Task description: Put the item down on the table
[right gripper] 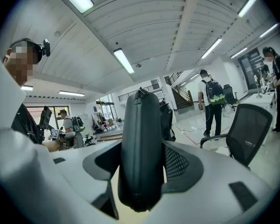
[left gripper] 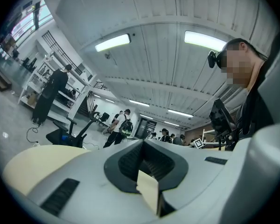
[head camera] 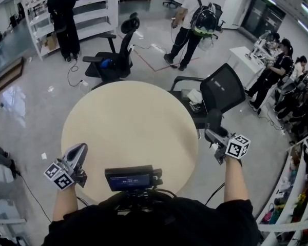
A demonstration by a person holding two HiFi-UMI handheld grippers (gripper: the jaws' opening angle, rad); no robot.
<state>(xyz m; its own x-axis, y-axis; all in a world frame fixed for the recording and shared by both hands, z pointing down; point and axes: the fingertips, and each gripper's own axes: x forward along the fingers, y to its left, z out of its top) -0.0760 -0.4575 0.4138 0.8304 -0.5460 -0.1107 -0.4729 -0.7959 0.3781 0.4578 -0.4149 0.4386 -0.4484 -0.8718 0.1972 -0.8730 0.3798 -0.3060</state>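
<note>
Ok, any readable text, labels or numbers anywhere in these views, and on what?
Chest-mounted screen: light text lines, too small to read.
Marker cubes on left gripper and right gripper: square patterns, no words.
Dark zippered case: no print visible.
Nothing else legible.

My left gripper (head camera: 80, 150) at the round table's (head camera: 128, 122) near-left edge; right gripper (head camera: 212, 134), case (right gripper: 140, 148) between its jaws, just off the right edge; office chair (head camera: 223, 88) behind it.
</note>
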